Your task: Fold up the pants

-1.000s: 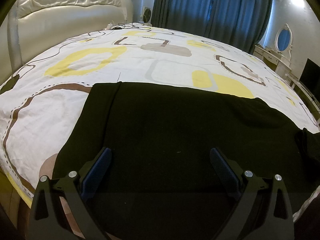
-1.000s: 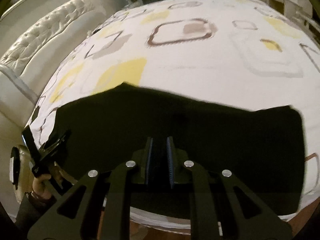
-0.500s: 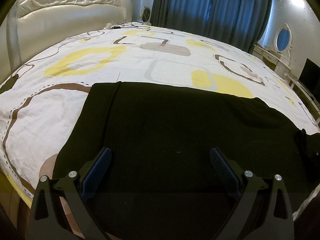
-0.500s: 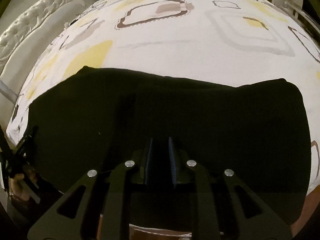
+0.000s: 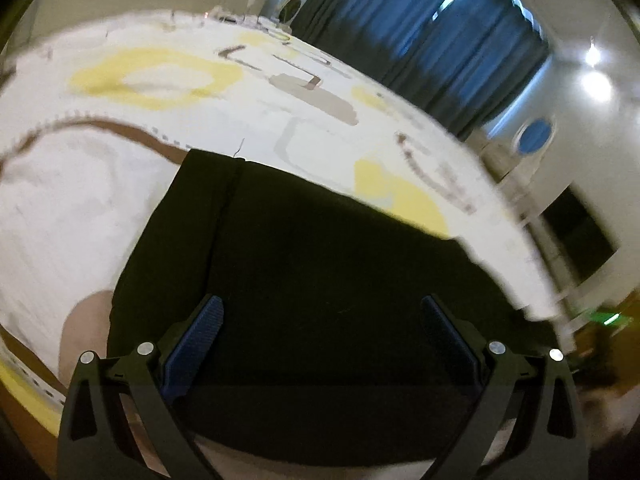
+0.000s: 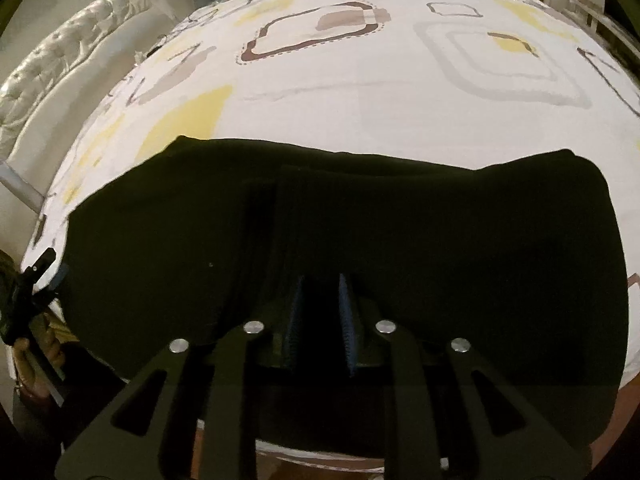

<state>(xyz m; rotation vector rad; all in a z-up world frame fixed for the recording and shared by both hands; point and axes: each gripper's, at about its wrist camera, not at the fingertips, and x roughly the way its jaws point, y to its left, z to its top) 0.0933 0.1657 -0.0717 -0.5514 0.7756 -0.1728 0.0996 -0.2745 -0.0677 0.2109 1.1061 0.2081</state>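
The black pants (image 5: 320, 280) lie flat on the bed near its front edge, and also fill the lower half of the right wrist view (image 6: 400, 232). My left gripper (image 5: 322, 320) is wide open just above the pants, empty. My right gripper (image 6: 320, 308) is nearly shut, its blue pads a narrow gap apart over the near edge of the pants; whether cloth is pinched between them cannot be told. The left gripper also shows at the left edge of the right wrist view (image 6: 40, 272).
The bed carries a white sheet (image 6: 380, 92) with yellow, brown and grey shapes. A white tufted headboard (image 6: 60, 72) stands at the left. Blue curtains (image 5: 420, 32), a white dresser with an oval mirror (image 5: 536, 136) and a dark screen (image 5: 576, 228) stand behind.
The left wrist view has tilted and swung, now blurred with motion. The right gripper has moved closer over the pants, with its jaws a little wider than before.
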